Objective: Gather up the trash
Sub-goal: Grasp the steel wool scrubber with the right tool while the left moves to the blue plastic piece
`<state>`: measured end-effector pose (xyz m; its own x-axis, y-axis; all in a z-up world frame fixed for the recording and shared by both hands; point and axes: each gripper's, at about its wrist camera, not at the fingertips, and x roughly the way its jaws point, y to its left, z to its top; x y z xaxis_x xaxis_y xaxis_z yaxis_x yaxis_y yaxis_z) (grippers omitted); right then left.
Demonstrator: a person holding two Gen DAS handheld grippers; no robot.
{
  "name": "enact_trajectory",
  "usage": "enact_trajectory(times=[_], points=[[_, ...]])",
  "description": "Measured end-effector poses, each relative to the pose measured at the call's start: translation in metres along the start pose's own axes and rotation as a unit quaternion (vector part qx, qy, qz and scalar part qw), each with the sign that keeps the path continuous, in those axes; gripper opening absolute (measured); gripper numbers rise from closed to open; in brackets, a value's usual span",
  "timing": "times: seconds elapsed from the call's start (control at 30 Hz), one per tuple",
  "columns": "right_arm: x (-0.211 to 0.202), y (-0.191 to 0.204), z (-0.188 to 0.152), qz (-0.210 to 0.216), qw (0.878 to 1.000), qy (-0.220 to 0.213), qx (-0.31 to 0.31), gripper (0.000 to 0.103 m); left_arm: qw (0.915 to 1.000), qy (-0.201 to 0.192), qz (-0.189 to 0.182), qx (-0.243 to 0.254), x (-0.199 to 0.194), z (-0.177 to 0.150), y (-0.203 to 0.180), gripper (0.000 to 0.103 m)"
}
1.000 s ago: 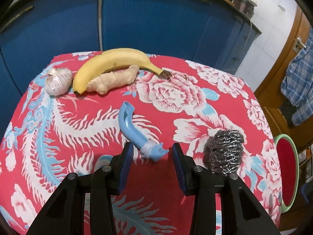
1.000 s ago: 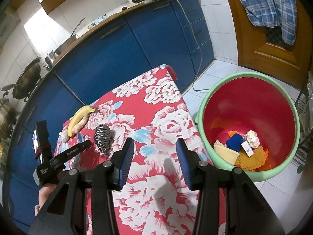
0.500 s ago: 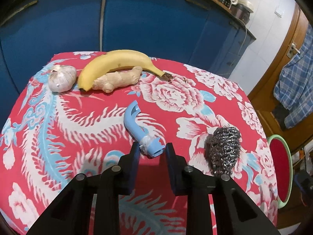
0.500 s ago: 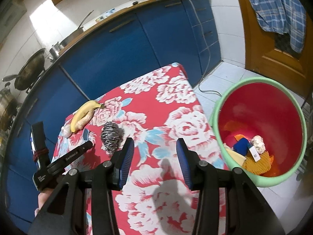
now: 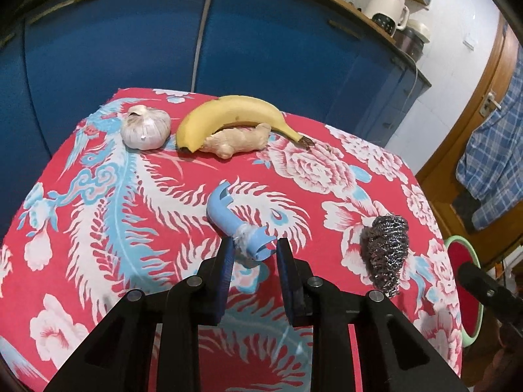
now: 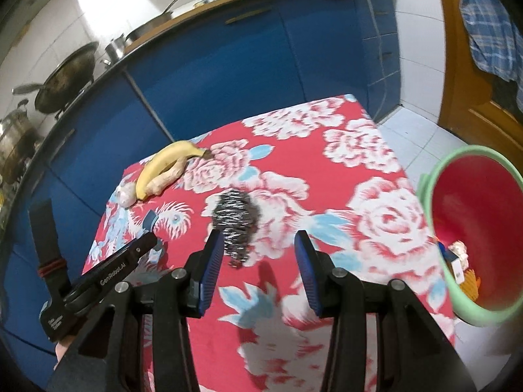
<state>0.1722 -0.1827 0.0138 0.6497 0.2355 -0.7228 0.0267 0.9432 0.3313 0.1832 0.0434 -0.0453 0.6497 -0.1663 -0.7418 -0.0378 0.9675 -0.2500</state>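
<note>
1. Since the earlier frames the left gripper [image 5: 254, 250] has advanced to the pale blue broken plastic handle with frayed tape [image 5: 236, 226], and its jaws have just been closing. They now pinch the handle's jagged near end, which appears raised off the red floral tablecloth [image 5: 327, 170].
2. Meanwhile the right gripper [image 6: 258, 243] has swung away from the green-rimmed red plastic bin [image 6: 464, 192] toward the silvery steel-wool scouring ball [image 6: 236, 219]. Its jaws stand spread with nothing between them, and the ball lies just ahead at 11 o'clock of its gap.
3. My reading: the handle looks secured, so the left hand's next job is probably carrying it to the bin. The right hand seems to be lining up on the scourer.
4. In the left wrist view, the handle sits at centre and the scourer at 3 o'clock of it. The bin's rim peeks in beyond the cloth's edge at 4 o'clock.
5. Count on the cloth: 1 blue handle, 1 steel scourer, 1 yellow banana [image 5: 228, 114], 1 knobbly beige ginger root [image 5: 238, 138] touching the banana, and 1 white papery garlic bulb [image 5: 145, 127] just beside them at 9 o'clock.
6. There is 1 bin, already holding several scraps; I cannot count them.
</note>
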Motion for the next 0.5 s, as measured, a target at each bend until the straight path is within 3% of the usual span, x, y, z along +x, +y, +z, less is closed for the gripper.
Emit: enact_trajectory(times=[0.5], points=[[0.066,0.039,0.0,-0.002,0.998,0.05,-0.041,0.047,0.9991,-0.003,-0.022,-0.035,-0.001,-0.001,0.017,0.027]])
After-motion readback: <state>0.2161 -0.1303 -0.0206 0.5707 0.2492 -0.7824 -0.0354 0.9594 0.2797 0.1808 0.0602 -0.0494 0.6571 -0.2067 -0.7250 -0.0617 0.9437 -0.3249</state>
